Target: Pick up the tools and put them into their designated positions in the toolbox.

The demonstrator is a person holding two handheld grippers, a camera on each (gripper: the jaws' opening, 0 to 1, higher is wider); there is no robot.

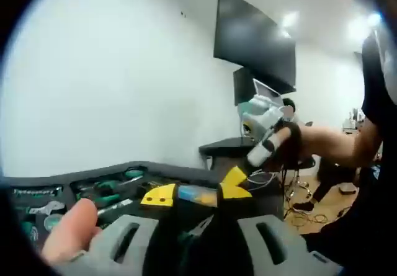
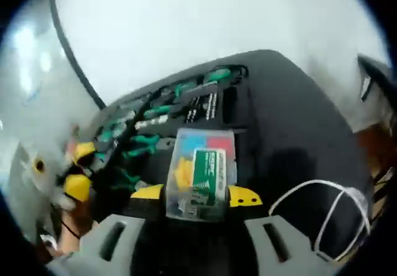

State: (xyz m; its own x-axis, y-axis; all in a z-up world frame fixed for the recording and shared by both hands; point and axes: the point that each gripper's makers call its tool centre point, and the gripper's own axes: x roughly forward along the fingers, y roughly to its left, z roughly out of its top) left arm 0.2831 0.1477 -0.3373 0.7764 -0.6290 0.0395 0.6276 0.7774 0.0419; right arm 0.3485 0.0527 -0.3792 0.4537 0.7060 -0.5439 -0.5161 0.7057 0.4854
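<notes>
White walls enclose the work area, with a dark wall screen (image 1: 255,37) mounted high and a dark desk (image 1: 226,146) beyond it in the left gripper view. My left gripper (image 1: 197,196) points across the open toolbox (image 1: 37,183), whose black foam insert holds green-handled tools (image 1: 105,192) in their cut-outs. Its yellow-tipped jaws stand narrow, with something blue and yellow lying between them; the picture is too blurred for me to tell whether they grip it. A fingertip (image 1: 71,226) of my hand shows at the lower left of that view. My right gripper (image 1: 267,127) enters the same view from the right, held in my hand above the toolbox edge. In the right gripper view, my right gripper (image 2: 197,196) is closed on a clear plastic parts box (image 2: 201,173) with a green label and red, blue and yellow contents, held just above the black surface (image 2: 298,139). The toolbox (image 2: 229,105) lies beyond it, rows of green-handled tools (image 2: 149,142) seated in the foam. A white cable loop (image 2: 322,214) lies to the lower right. My left gripper (image 2: 77,170) shows at the left, beside the tool rows.
</notes>
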